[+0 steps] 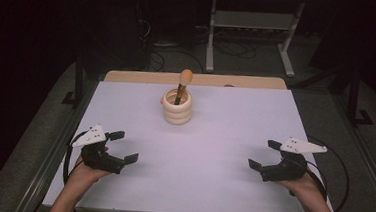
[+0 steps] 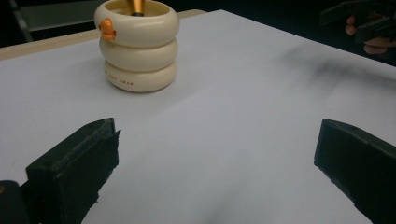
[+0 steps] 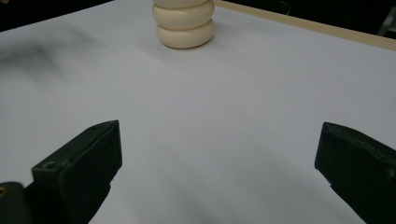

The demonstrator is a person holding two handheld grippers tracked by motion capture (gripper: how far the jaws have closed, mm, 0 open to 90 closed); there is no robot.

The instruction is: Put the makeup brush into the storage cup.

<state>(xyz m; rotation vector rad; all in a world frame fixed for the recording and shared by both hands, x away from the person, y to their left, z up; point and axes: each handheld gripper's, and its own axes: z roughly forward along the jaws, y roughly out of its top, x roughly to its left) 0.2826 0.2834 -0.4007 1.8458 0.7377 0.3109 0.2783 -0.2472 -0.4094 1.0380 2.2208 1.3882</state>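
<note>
A cream ribbed cup (image 1: 178, 107) made of three stacked rings stands upright near the table's far middle, and a brush (image 1: 182, 84) with an orange-tan head leans out of it. The cup (image 2: 137, 45) bears a small orange knob in the left gripper view, and its lower rings (image 3: 184, 25) appear in the right gripper view. My left gripper (image 1: 124, 145) rests open at the near left of the white sheet, nothing between its jaws. At the near right, my right gripper (image 1: 264, 153) also stands open and empty. Both point inward, well short of the cup.
The white sheet (image 1: 208, 152) covers the table; a bare wooden strip (image 1: 143, 76) runs along its far edge. Metal frame legs (image 1: 210, 42) and cables lie on the dark floor behind. Cables loop from each gripper off the near corners.
</note>
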